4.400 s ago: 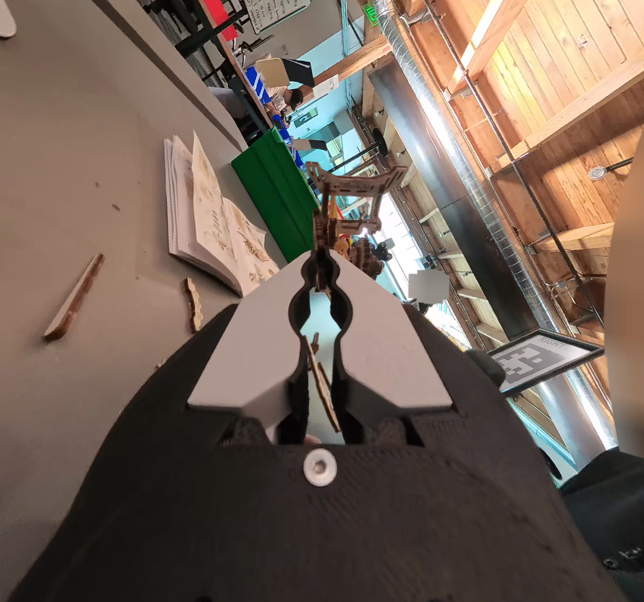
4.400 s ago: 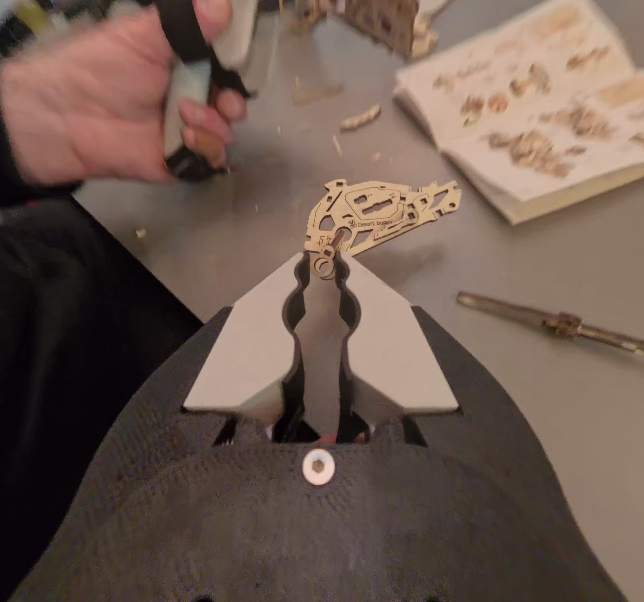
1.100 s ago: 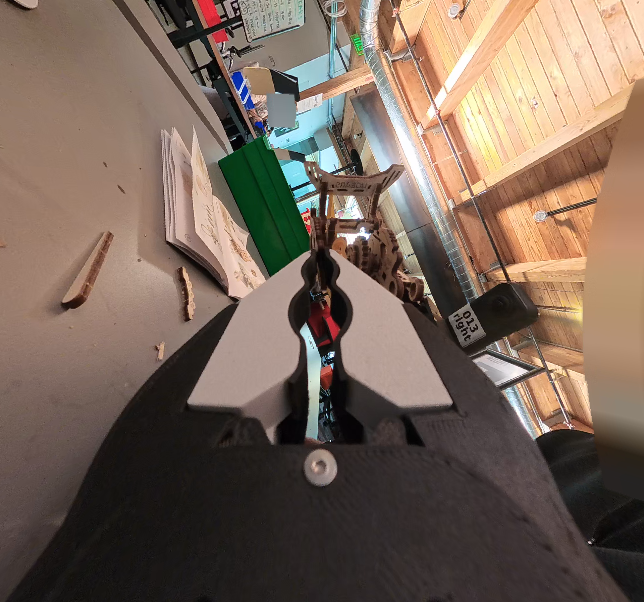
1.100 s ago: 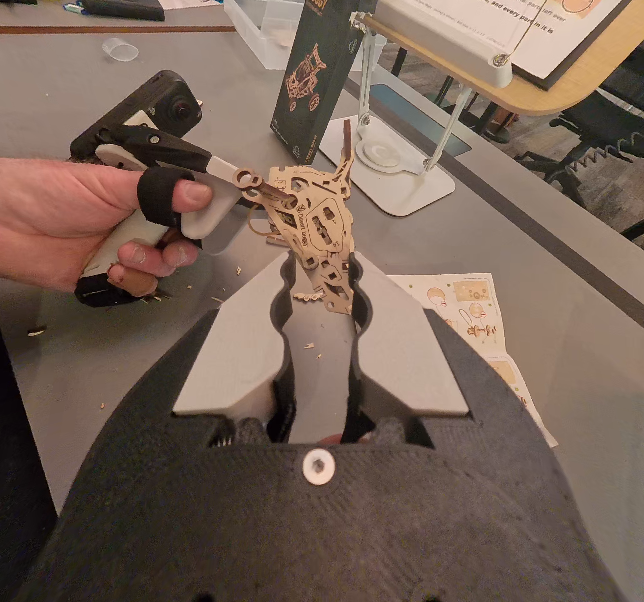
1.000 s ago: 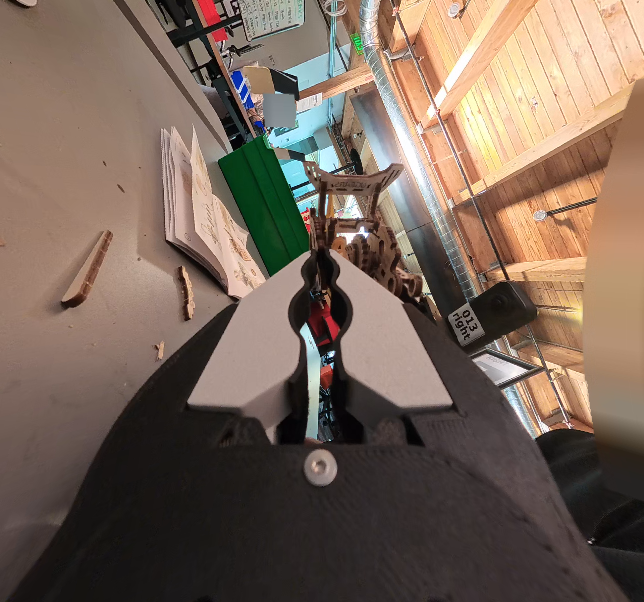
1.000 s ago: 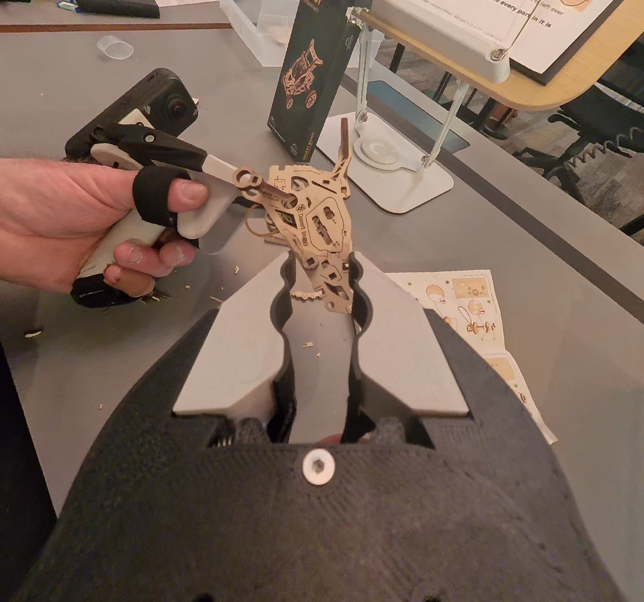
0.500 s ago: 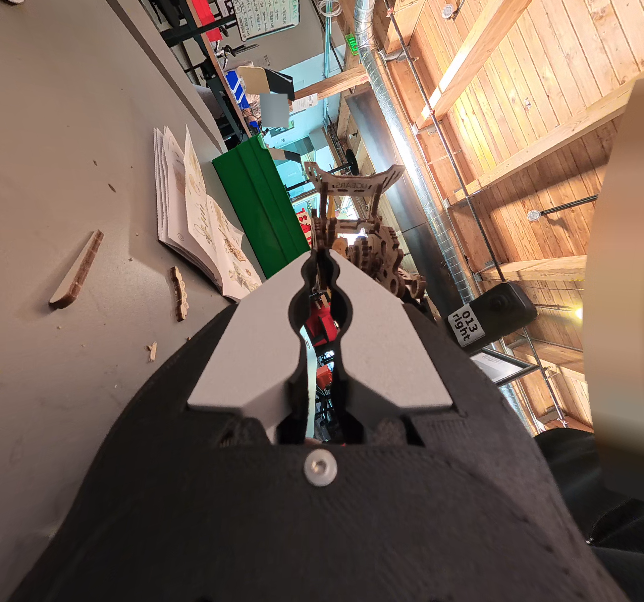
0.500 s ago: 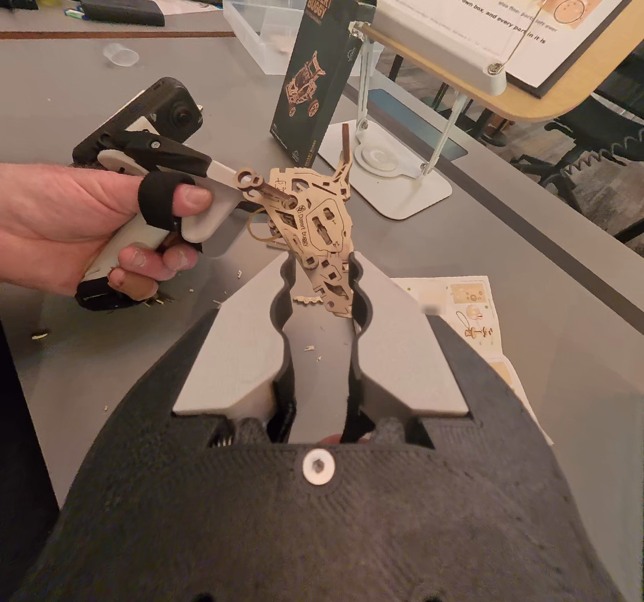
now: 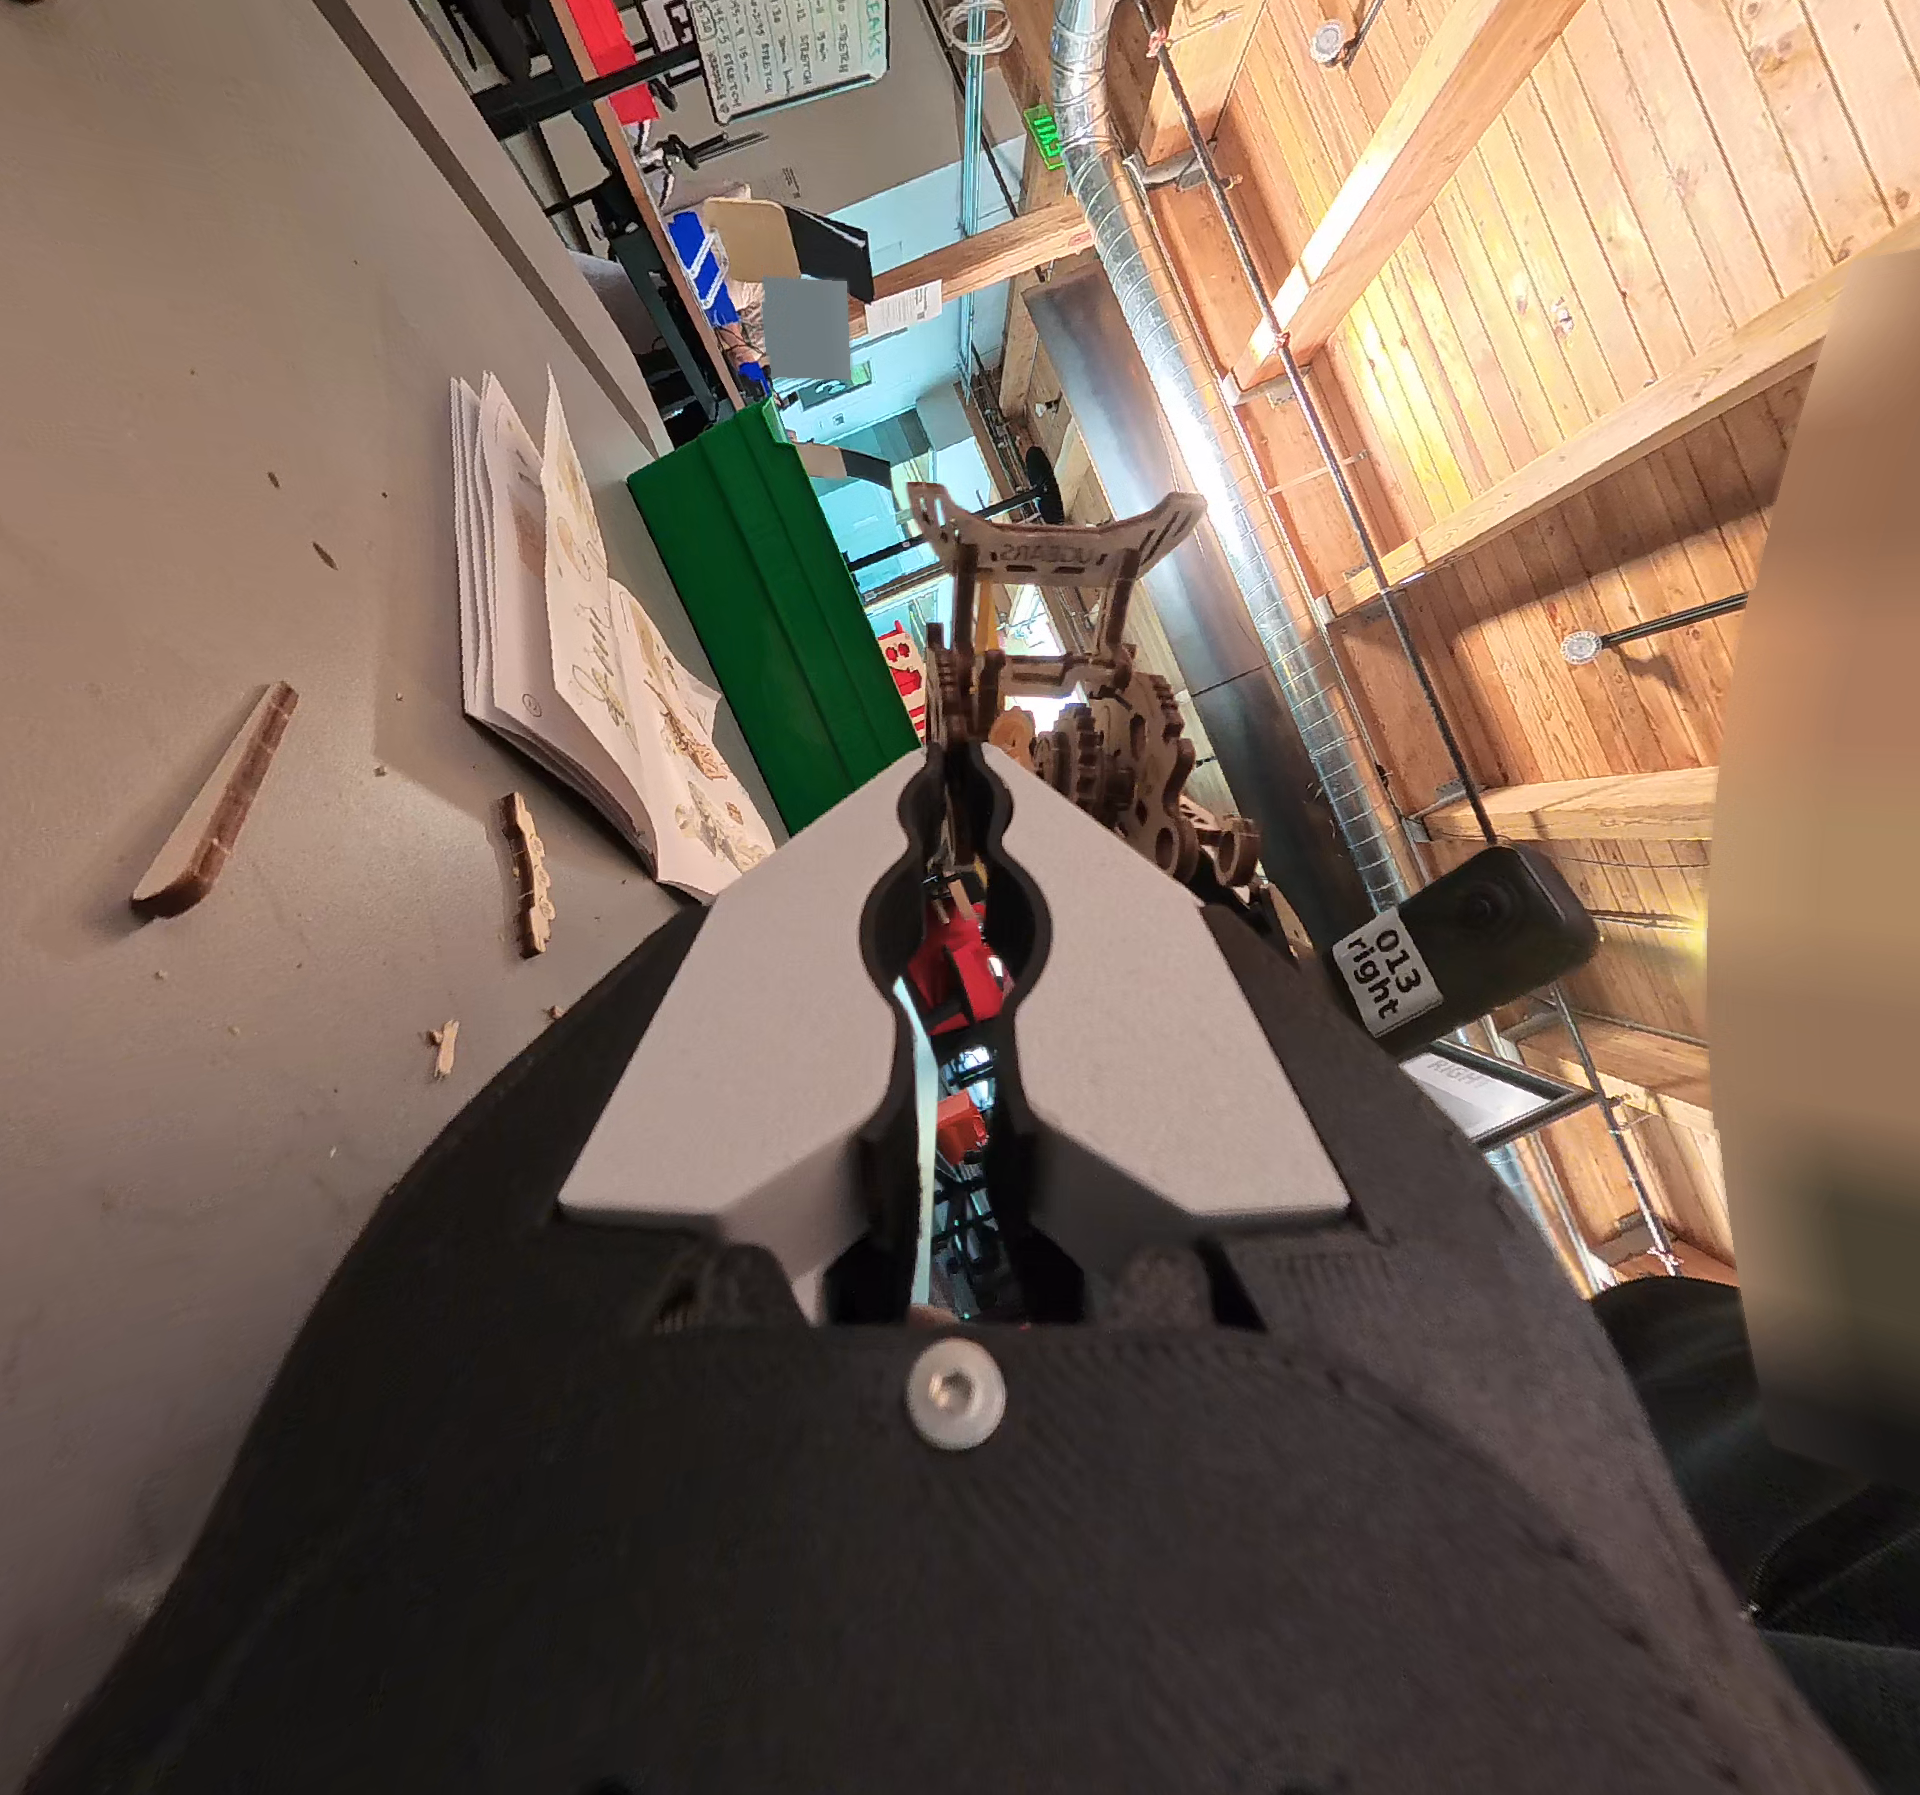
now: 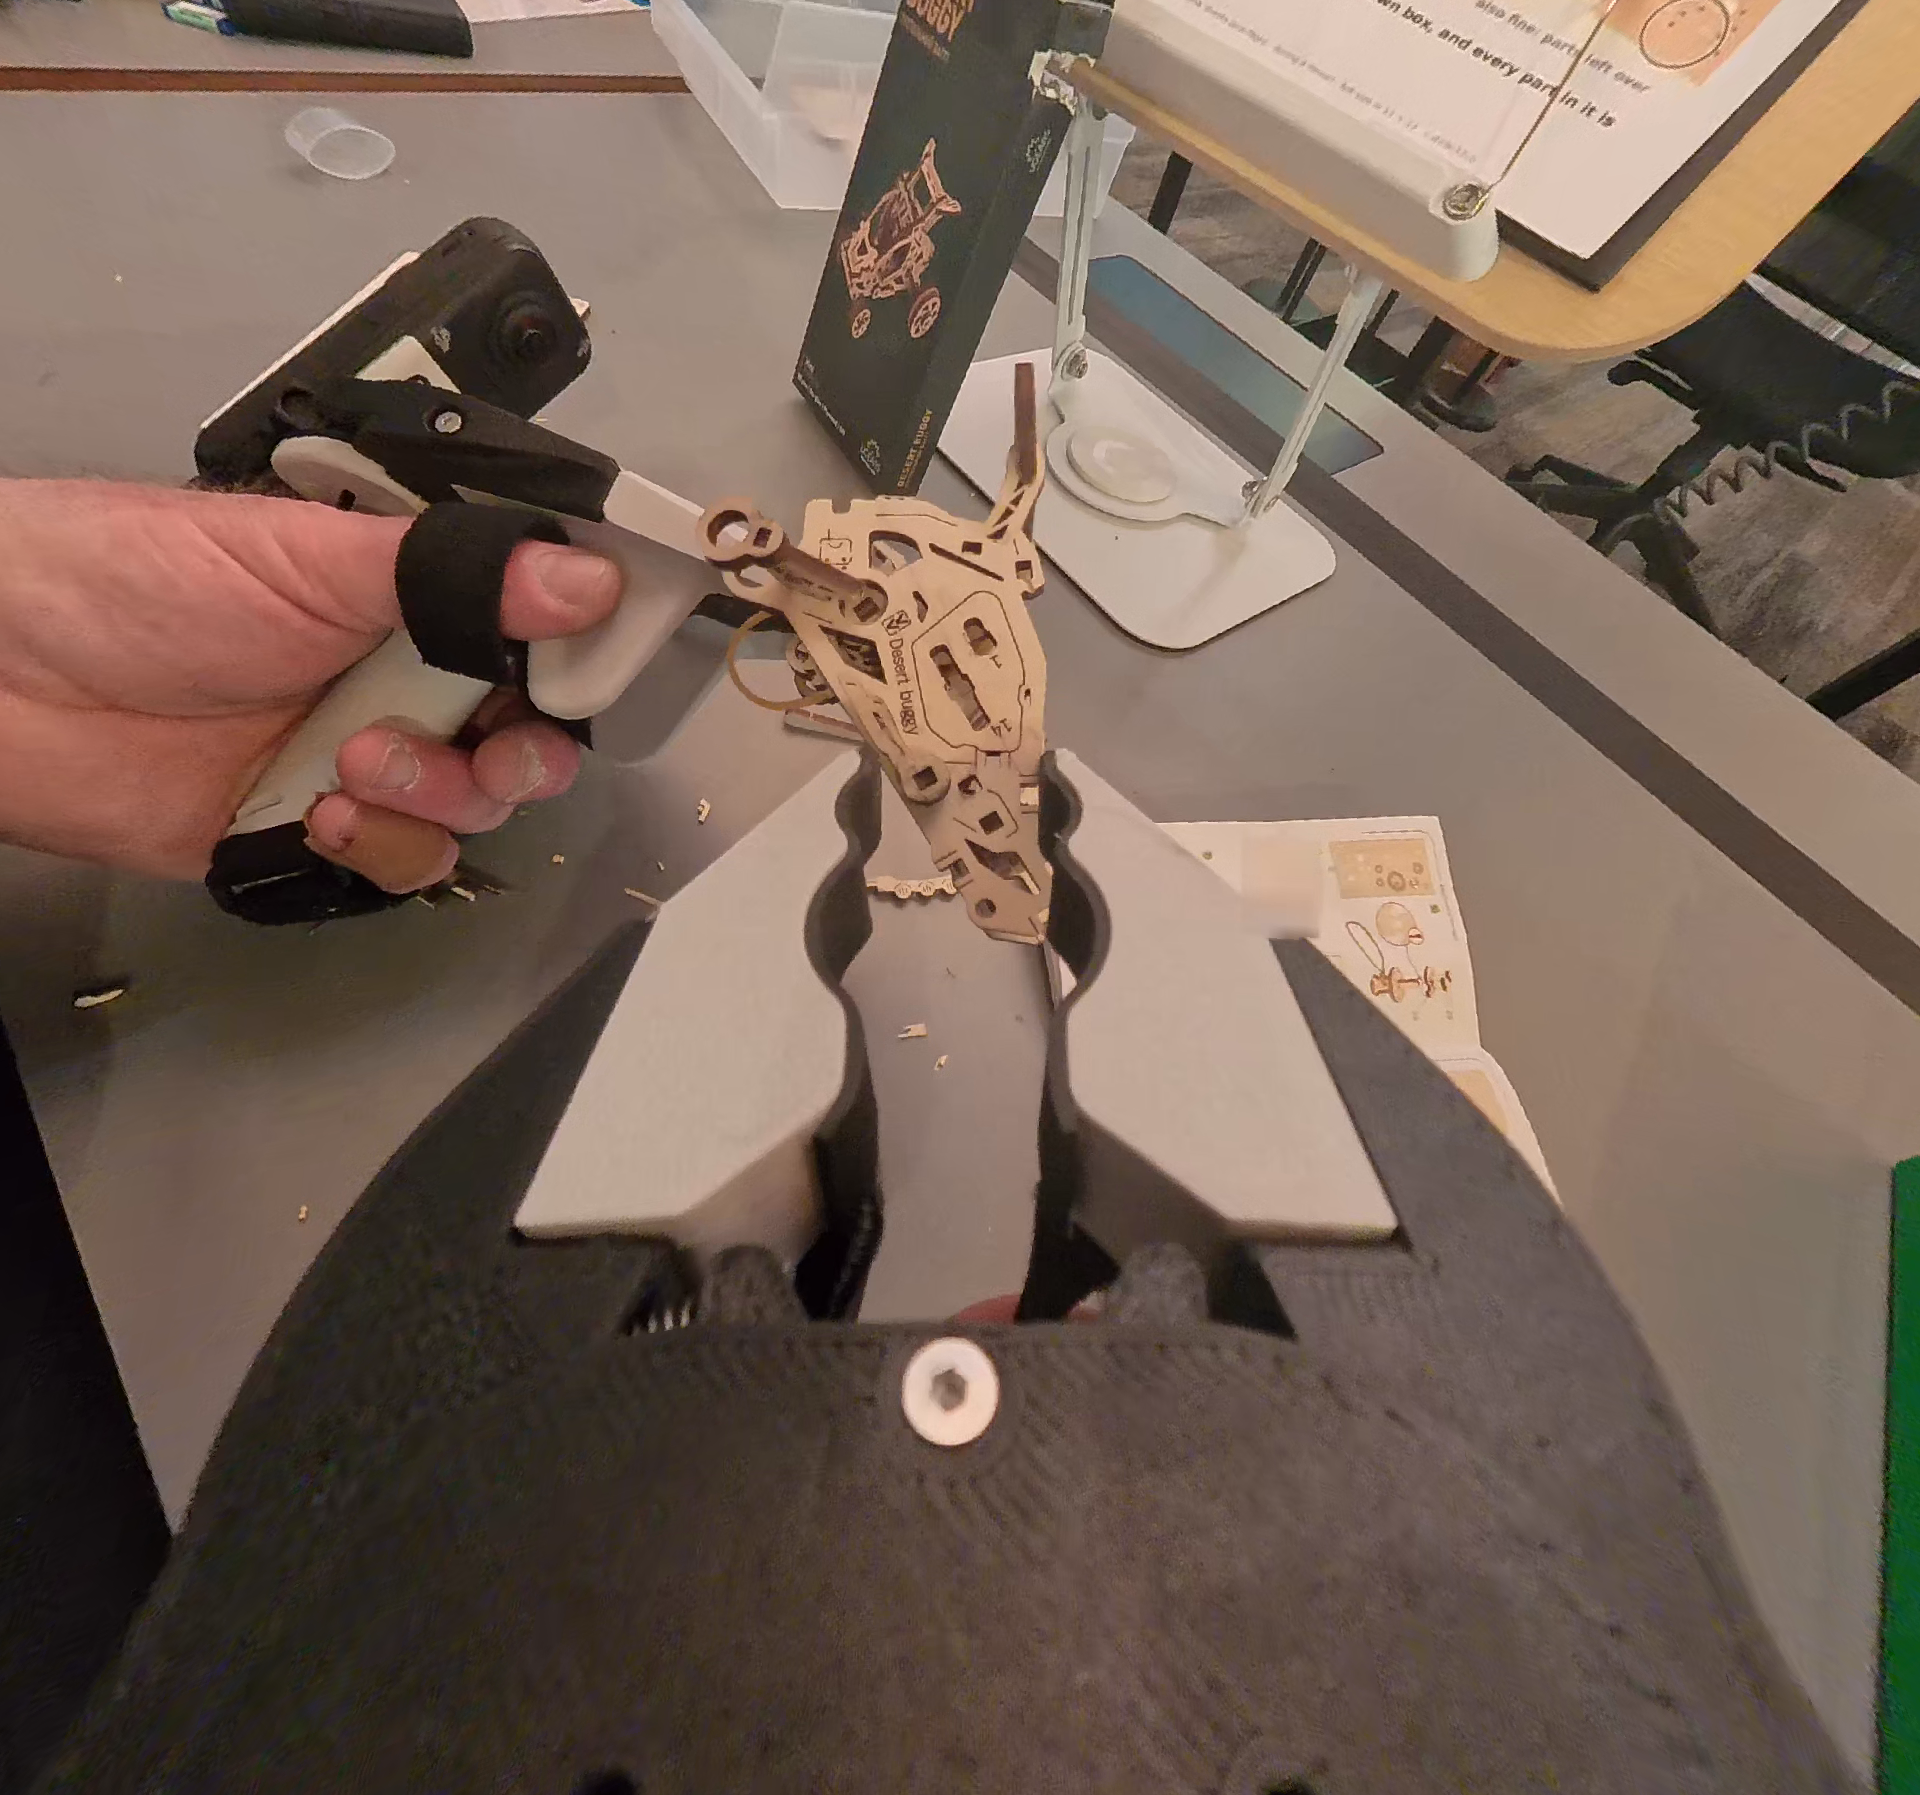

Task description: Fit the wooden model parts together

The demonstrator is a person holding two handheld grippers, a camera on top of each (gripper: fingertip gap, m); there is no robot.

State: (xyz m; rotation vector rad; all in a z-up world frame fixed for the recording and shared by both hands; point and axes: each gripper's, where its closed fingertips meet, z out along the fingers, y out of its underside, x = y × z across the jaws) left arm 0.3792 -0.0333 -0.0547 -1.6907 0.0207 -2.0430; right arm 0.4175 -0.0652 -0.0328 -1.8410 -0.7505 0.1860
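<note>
In the right wrist view, a person's hand [image 10: 208, 665] at the far left grips the handle of the left gripper [image 10: 717, 550], whose pale fingers reach rightward and are clamped on the wooden model [image 10: 935, 685] at its upper left, beside a small wooden crank with a ring end [image 10: 743, 535]. The model hangs in the air above the grey table [image 10: 1455, 706], tilted, its pale engraved side panel facing the camera. Its lower tip dips between the grey fingers of the right gripper [image 10: 951, 810], lying close against the right finger [image 10: 1174, 966] and clear of the left one; those fingers stand apart, with table showing through the gap. Behind the model a dark kit box [image 10: 935, 218] stands upright, then a white document stand [image 10: 1195, 519] farther right, and an instruction sheet [image 10: 1382, 924] lies flat at the right.

In the left wrist view, a wood offcut [image 9: 213, 800] and an open booklet [image 9: 582, 644] lie on the table at the left. At centre, the left gripper's [image 9: 956, 758] fingertips are pressed together on a thin edge of the model [image 9: 1049, 665], which stands out beyond them with its gears to the right.
</note>
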